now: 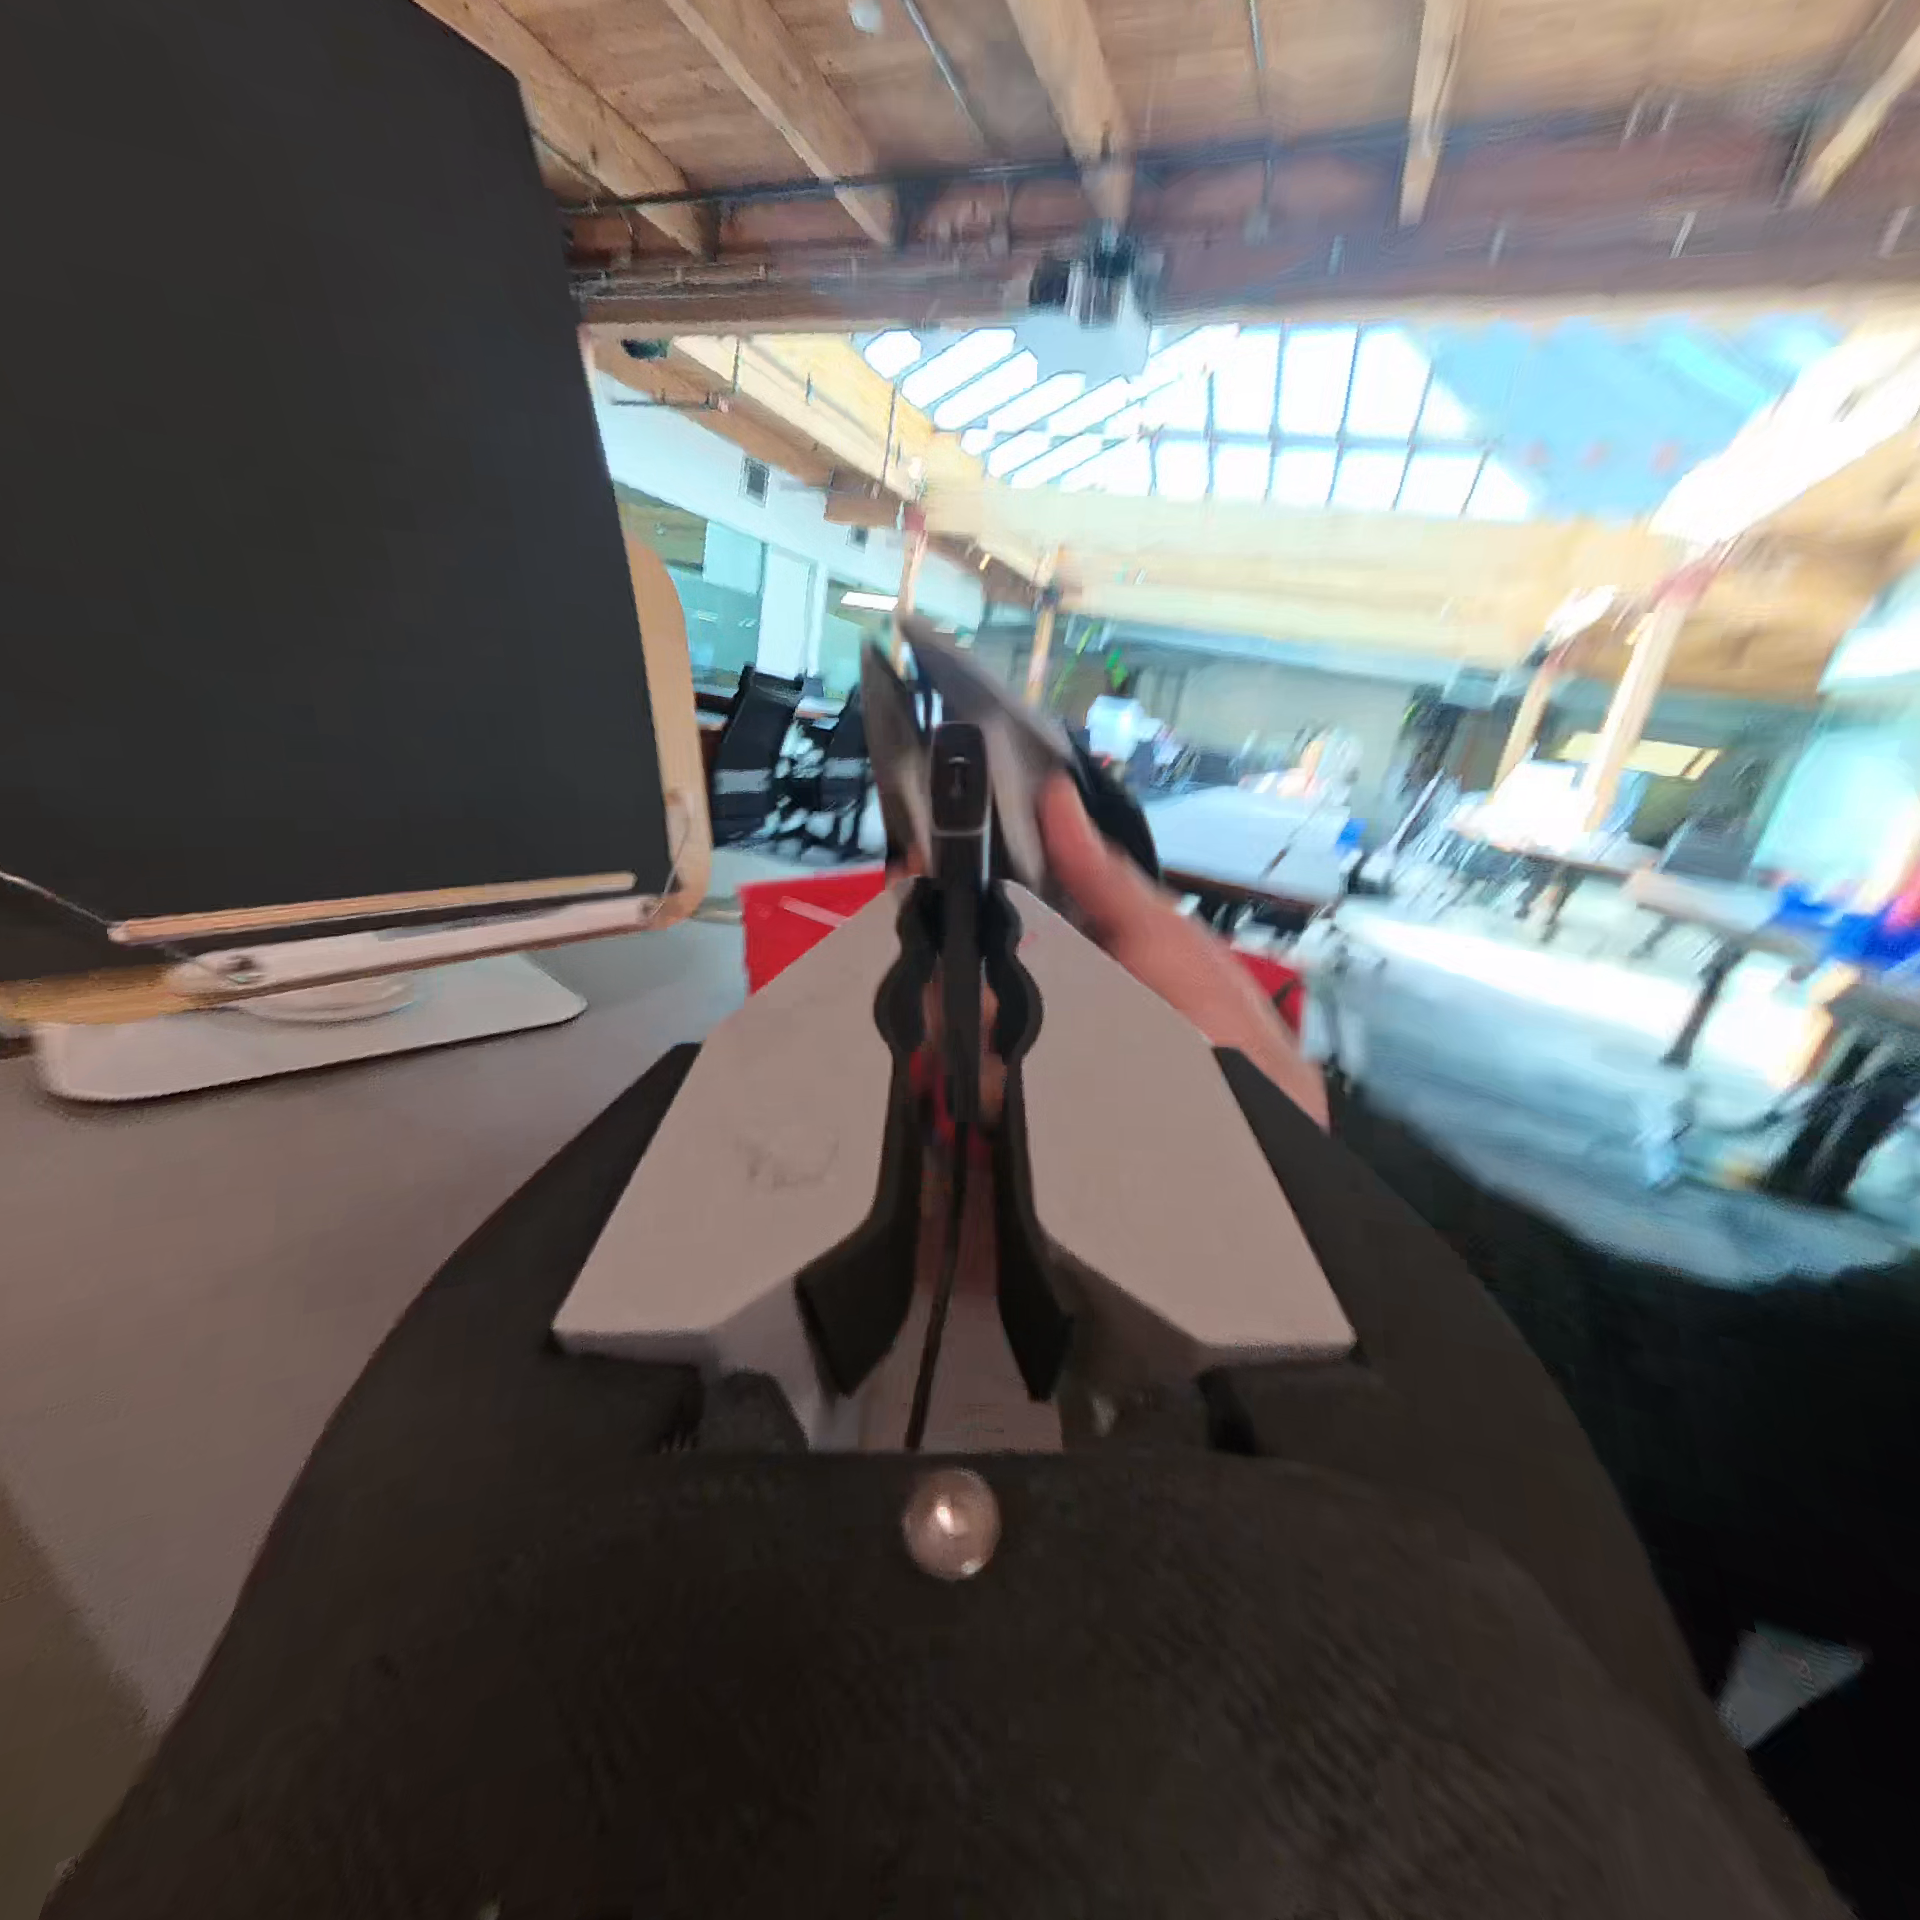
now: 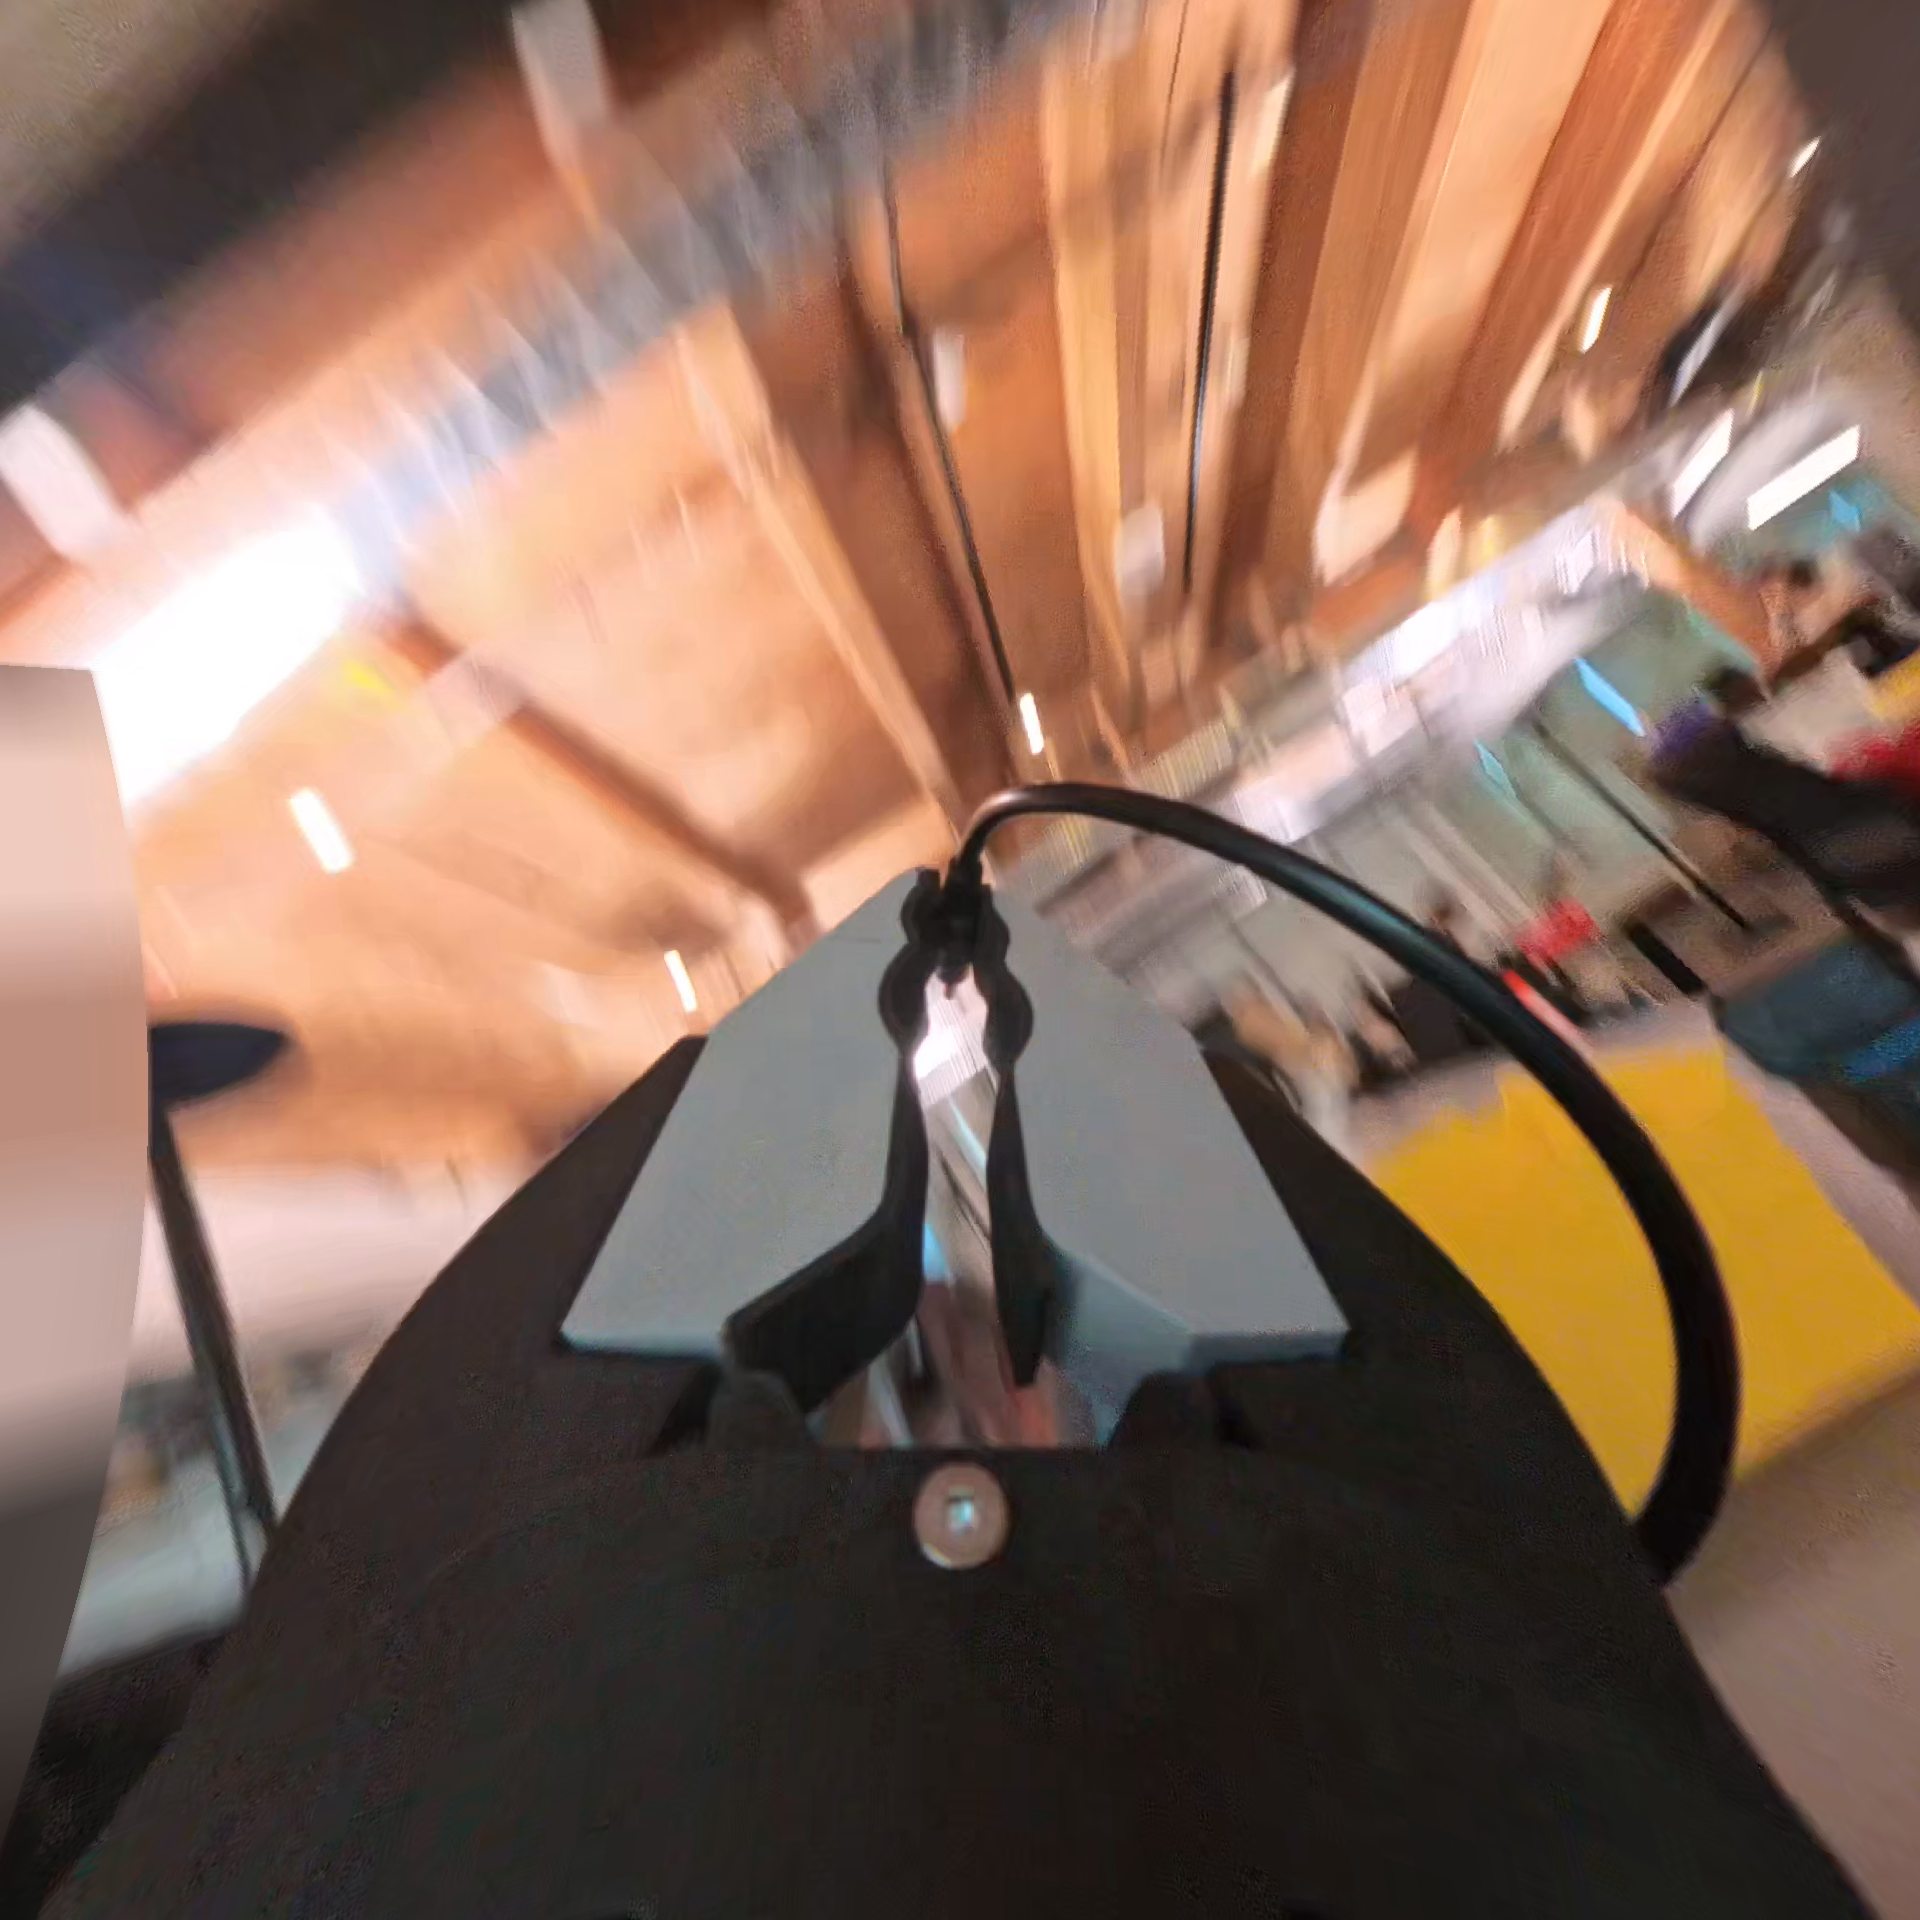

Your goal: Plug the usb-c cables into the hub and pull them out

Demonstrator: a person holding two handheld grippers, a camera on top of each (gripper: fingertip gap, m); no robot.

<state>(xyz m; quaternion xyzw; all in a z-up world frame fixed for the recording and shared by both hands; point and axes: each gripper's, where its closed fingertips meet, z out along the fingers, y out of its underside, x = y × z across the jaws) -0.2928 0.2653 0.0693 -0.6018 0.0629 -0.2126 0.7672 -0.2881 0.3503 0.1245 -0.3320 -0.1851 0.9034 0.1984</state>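
Timber-beamed workshop behind, blurred. My left claw (image 1: 958, 914) pinches a black usb-c plug (image 1: 958, 790), raised above the grey worktop (image 1: 312, 1195) for alignment; my right claw (image 2: 951, 920) pinches a black round cable (image 2: 1455, 966). Hub unseen.

My left gripper (image 1: 957, 914) has pale grey wedge-shaped fingers (image 1: 790, 1132) lined with wavy black pads, set in a textured black body with one round silver screw (image 1: 951, 1523) at 6 o'clock. My right gripper (image 2: 954, 925) matches, its fingers (image 2: 790, 1174) tinted blue-grey.
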